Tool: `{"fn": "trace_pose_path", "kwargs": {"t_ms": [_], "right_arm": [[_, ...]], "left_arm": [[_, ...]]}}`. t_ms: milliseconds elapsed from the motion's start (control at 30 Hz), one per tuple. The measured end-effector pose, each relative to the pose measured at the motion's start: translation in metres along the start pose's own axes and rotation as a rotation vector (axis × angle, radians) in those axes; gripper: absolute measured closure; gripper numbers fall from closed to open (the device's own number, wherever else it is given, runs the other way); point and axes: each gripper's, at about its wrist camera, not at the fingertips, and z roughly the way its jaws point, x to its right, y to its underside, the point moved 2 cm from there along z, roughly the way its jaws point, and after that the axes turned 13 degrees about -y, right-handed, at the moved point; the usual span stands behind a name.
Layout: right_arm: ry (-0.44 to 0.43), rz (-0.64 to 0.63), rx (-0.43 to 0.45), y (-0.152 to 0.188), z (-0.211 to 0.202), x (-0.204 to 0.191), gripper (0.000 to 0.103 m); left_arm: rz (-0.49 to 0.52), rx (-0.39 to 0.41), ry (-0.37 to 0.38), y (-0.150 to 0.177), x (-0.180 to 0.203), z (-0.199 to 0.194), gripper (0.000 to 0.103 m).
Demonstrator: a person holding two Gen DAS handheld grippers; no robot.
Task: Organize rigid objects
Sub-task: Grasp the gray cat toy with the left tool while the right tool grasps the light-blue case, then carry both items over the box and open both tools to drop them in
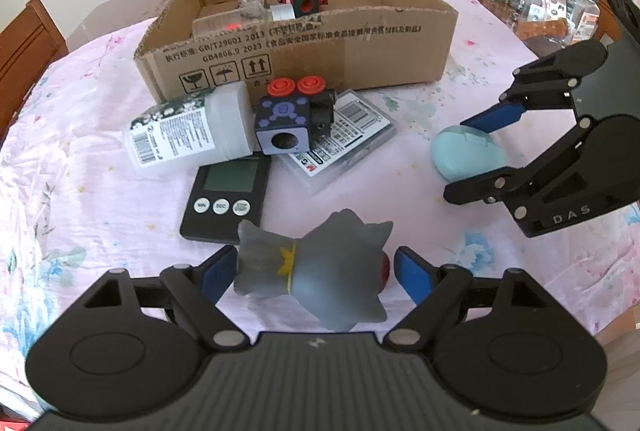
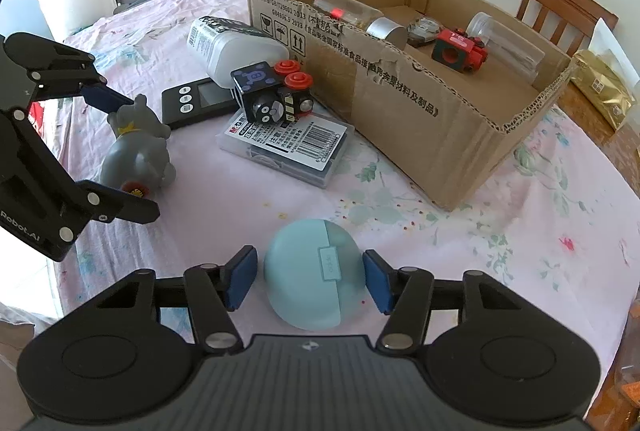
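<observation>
Both grippers were parked over their own targets, pointing steeply down at the worktop.

Right gripper: jaws straddled the pale blue case, which lay flat on the worktop directly ahead, between the blue pads. Small gap visible on each side, so the pads bracketed it without pressing: spread, not yet pinching. The case's seam and label strip ran roughly along the gripper's pointing line, so the jaws would close across its shorter width. Looked like a fair line-up, though a domed shell may squirt out if the pads land high.

Left gripper: jaws spread around the grey toy figure. The left pad sat against or just beside the toy; the right pad stood clear of it. Not gripping. The toy's long axis ran about across the jaws.

Key relation: the cardboard box lay beyond both grippers, past the loose pile of white bottle, purple cube toy, timer and flat plastic pack. The right gripper had open cloth between case and box; the left had the pile in its way.
</observation>
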Motion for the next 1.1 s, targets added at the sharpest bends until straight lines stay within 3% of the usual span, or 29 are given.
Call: {"fn": "trace_pose_path", "kwargs": {"t_ms": [133,267,400,633,1100], "right_arm": [[0.003,-0.001,0.000,0.000,0.001,0.000,0.040],[0.011,0.004,-0.011,-0.001,0.000,-0.002,0.045],[0.025,0.042,-0.021,-0.002,-0.001,-0.002,0.045],[0.068,0.075,-0.025,-0.007,-0.017,-0.004,0.045],[0.150,0.070,0.163,-0.081,-0.093,0.003,0.045]], "left_arm": [[0.017,0.007,0.015,-0.003,0.001,-0.002,0.020],[0.032,0.000,0.012,-0.005,0.002,-0.002,0.030],[0.013,-0.023,0.036,-0.009,-0.004,-0.002,0.031],[0.070,-0.008,0.046,-0.021,-0.008,-0.019,0.031],[0.117,0.091,0.083,-0.060,-0.044,-0.054,0.031]]}}
